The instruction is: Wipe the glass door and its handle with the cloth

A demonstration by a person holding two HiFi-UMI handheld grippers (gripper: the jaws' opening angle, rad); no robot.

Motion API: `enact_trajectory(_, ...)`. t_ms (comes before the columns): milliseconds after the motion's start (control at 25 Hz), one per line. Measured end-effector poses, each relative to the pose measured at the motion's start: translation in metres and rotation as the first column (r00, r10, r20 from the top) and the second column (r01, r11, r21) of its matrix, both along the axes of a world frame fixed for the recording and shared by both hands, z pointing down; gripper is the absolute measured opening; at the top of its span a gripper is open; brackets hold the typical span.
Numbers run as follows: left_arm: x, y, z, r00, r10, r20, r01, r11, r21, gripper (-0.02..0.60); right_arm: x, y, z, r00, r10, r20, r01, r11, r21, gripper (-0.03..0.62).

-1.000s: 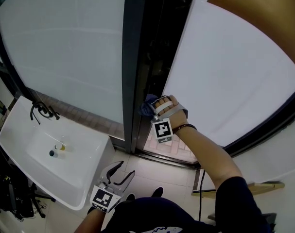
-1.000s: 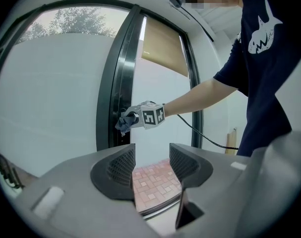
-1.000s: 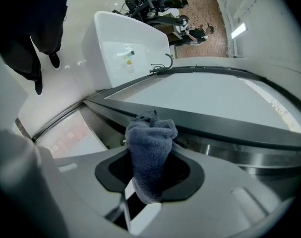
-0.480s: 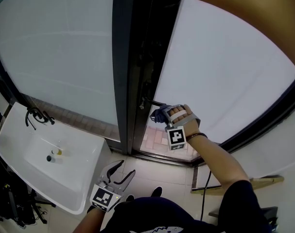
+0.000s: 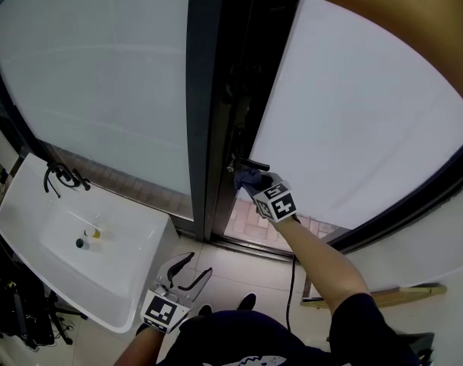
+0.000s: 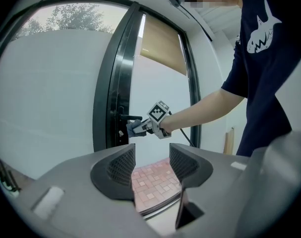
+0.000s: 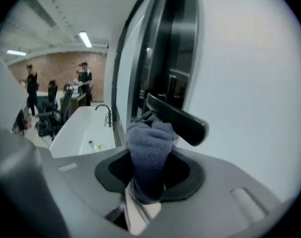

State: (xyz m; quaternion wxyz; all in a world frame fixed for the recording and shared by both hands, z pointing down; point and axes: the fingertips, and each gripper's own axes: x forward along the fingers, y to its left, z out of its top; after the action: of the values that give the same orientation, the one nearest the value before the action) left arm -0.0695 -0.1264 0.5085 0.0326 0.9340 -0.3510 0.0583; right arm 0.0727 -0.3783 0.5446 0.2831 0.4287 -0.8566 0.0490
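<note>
Cloth (image 7: 149, 145) is clamped in right gripper (image 7: 150, 175), apparently touching handle (image 7: 177, 117) underside; contact is barely seen in head view. Left gripper (image 6: 151, 161) jaws are held apart, empty.

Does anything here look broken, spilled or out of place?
Nothing stands out. The right claw holds a blue cloth against the black door handle, the left claw hangs open and empty, and the glass shows no cracks.

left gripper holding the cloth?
No: the left gripper is open, with only the tiled floor showing between its jaws, while the cloth is clamped in the right gripper.
</note>
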Motion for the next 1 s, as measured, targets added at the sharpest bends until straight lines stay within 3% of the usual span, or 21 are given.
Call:
enact_trajectory(120,-0.005,-0.002,-0.002,1.000,-0.020,-0.002,0.020,1.000,-0.003,0.209,-0.016,-0.018,0.004,0.968,0.095,0.230,-0.074,0.992,-0.099,0.135)
enact_trajectory(240,-0.010,-0.002,-0.001,0.999,-0.040,-0.001,0.040,0.999,-0.018,0.209,-0.024,-0.036,0.000,0.884,0.195,0.425,-0.140,0.977,-0.158,0.135)
enact_trajectory(440,-0.020,-0.003,0.010,0.998,-0.066,0.018,0.067,0.997,-0.031,0.209,-0.023,-0.060,-0.009,0.746,0.293,0.598,-0.242,0.956,-0.166,0.138)
enact_trajectory(520,-0.023,-0.003,0.010,0.997,-0.074,0.017,0.074,0.997,-0.037,0.209,-0.026,-0.060,-0.009,0.754,0.281,0.594,-0.249,0.959,-0.138,0.138)
enact_trajectory(720,-0.020,-0.005,0.015,0.998,-0.064,0.022,0.065,0.997,-0.048,0.209,-0.030,-0.059,-0.006,0.871,0.220,0.440,-0.196,0.976,-0.099,0.137)
enact_trajectory(1000,-0.004,-0.006,0.009,0.999,-0.034,0.015,0.034,0.999,-0.028,0.209,-0.025,-0.053,0.001,0.888,0.231,0.397,-0.191,0.972,-0.139,0.133)
